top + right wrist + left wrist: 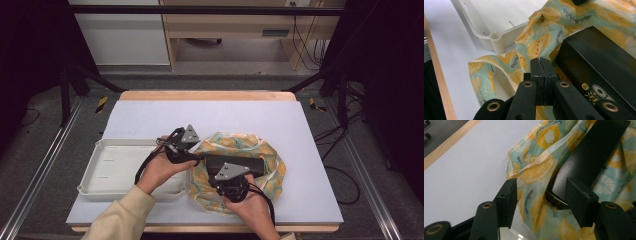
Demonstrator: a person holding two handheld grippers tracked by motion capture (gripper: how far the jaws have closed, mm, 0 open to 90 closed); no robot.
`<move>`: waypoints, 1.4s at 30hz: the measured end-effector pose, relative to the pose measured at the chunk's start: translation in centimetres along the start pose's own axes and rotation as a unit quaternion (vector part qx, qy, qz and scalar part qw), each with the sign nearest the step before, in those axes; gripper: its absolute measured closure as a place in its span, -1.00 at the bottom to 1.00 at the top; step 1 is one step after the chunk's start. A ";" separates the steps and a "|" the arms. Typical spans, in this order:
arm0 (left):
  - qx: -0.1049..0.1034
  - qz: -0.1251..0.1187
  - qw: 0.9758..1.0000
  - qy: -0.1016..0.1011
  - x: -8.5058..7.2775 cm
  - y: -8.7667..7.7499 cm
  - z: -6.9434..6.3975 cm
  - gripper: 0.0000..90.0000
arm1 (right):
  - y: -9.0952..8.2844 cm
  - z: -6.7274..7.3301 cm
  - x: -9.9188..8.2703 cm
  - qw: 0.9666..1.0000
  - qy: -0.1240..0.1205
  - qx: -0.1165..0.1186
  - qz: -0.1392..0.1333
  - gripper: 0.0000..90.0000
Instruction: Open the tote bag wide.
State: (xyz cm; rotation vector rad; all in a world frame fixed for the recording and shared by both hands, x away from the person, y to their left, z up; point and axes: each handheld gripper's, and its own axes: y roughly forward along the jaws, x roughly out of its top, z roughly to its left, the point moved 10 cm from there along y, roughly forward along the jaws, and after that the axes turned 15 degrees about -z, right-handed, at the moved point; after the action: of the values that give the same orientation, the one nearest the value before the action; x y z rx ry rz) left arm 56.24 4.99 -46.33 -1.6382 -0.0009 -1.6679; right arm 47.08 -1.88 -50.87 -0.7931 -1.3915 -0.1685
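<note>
Your left tool [540,195] sits at the near-left edge of the lemon-print cloth [272,165], jaws apart w/ a fold of that cloth and one corner of the black box [235,162] between them; the pads aren't pressing on either in the left gripper view, so it's open. Your right tool [543,67] has its jaws pressed flat together, and the cloth bunches right at the tips. A thin layer may be pinched there, but you can't tell that for sure from the right gripper view.

The black box lies on the cloth, roughly mid-table and a bit toward your side, w/ the cloth ruffled up around it on all sides in the high view. A small gold emblem shows on the box's dark face in the right gripper view, just beside the right tool's arm. The white tray [100,175] rests to the left of the cloth, its near-right corner touching or just beside the fabric; one corner post of the tray stands close to a loose flap of cloth. Everything sits on the pale table [310,150], w/ a wooden edge visible at the far side. Your left hand [160,170] comes in over the tray's right end; your right hand [252,207] holds its tool at the cloth's near edge.
</note>
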 end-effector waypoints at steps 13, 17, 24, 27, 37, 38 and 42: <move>0.003 0.050 0.999 -0.015 -0.8 3.4 2.1 0.95 | 0.7 1.5 -0.6 0.999 -0.007 0.032 0.010 1.00; 0.016 0.053 0.998 -0.012 -0.8 3.6 2.7 0.99 | 0.9 2.2 -0.8 0.998 -0.013 0.053 0.016 1.00; 0.021 0.066 0.998 -0.008 -1.2 4.1 2.9 1.00 | 1.0 3.0 -1.1 0.997 -0.007 0.080 0.019 1.00; 0.020 0.072 0.997 -0.010 -1.5 4.4 2.9 1.00 | 1.1 3.2 -1.3 0.996 -0.006 0.090 0.024 1.00; 0.010 0.095 0.995 -0.012 -2.6 5.2 2.8 1.00 | 1.0 3.6 -1.8 0.994 -0.005 0.107 0.034 1.00; 0.008 0.095 0.995 -0.014 -2.7 5.2 2.7 1.00 | 1.0 3.6 -1.8 0.993 -0.003 0.109 0.034 1.00; 0.005 0.104 0.994 -0.016 -3.2 5.5 2.6 1.00 | 1.0 3.8 -2.1 0.992 -0.004 0.116 0.039 1.00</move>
State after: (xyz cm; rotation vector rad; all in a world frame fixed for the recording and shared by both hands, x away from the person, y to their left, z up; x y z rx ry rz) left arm 60.79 4.14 -51.34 -1.5991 0.1421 -1.4818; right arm 44.10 0.42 -53.33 -0.6522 -1.3570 0.0568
